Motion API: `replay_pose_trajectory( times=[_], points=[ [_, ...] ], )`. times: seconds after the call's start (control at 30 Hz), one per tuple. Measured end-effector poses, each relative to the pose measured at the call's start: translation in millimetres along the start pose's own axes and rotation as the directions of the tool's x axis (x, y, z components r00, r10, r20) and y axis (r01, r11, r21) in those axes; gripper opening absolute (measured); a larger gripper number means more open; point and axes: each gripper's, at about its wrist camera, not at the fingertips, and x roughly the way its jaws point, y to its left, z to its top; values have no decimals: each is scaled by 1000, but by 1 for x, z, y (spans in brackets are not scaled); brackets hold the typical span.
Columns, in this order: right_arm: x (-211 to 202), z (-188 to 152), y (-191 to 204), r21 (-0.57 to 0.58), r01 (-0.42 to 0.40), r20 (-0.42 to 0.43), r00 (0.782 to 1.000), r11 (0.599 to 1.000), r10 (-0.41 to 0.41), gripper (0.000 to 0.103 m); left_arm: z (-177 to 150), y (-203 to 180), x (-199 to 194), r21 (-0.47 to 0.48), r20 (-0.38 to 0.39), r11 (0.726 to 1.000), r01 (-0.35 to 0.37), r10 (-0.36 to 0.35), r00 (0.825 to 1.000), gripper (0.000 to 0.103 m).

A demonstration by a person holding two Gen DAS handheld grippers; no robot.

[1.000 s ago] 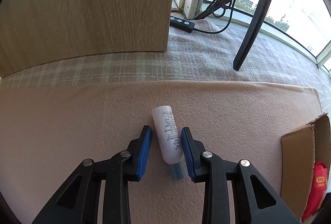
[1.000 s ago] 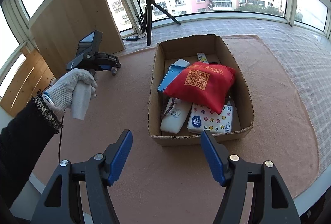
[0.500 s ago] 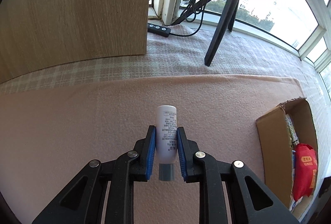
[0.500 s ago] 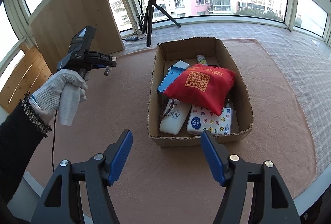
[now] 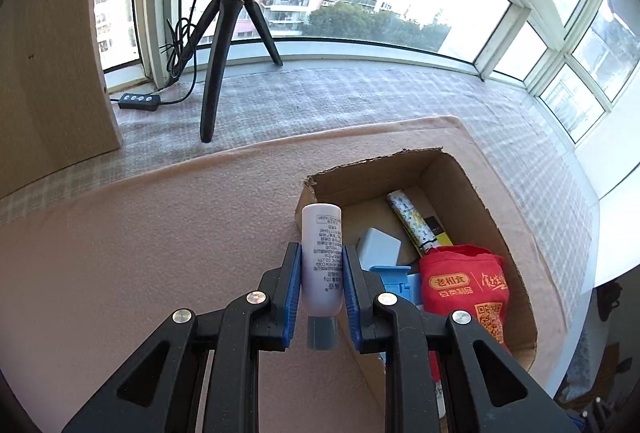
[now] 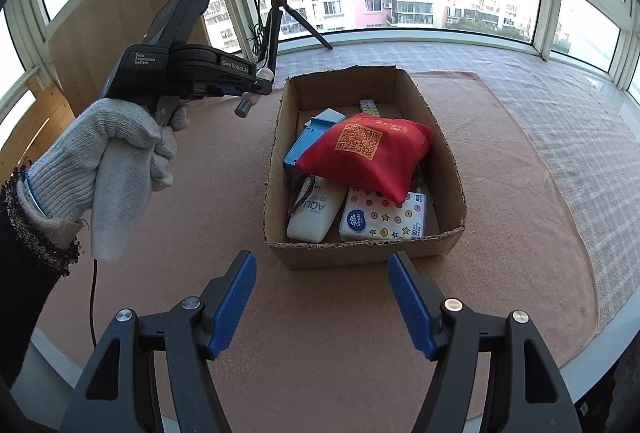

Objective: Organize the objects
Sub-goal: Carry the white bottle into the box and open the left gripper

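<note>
Left gripper: we see our left gripper clamped on the small white tube, one blue pad pressed to each side of it.
Tube: we see it held off the pink blanket, lengthways along the fingers, its grey cap pointing back toward the camera and its flat crimped end pointing away.
Tube against box: in the left wrist view its far end overlaps the near left corner of the cardboard box; from the right wrist view we see the tube in the air just left of the box's far left corner, not inside it.
Gloved hand: a white knit glove wraps the left gripper's handle.
Right gripper: we hold our right gripper with its fingers spread wide and nothing between them, low over the blanket in front of the box's near wall.
Box contents: we see a red pouch on top, with a blue case, a white bottle and a tissue pack around it.
Behind: a tripod stands on the checked cloth.
</note>
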Motion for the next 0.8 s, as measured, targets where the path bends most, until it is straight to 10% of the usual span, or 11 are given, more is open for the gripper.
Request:
replay_pose_trajectory(
  times=[0.4,0.53,0.8],
  points=[
    [0,-6,-18,41,10,-10,1000,999,-10,65,3,-53,20,57,-23,997,61,-60,998,21],
    [0,-5,-19,46,4,-11,1000,999,-4,65,4,-59,19,71,-32,995,77,-75,997,48],
    [2,-3,-12,45,-10,-11,1000,999,11,68,0,-47,-2,94,-7,995,45,-44,999,48]
  ],
)
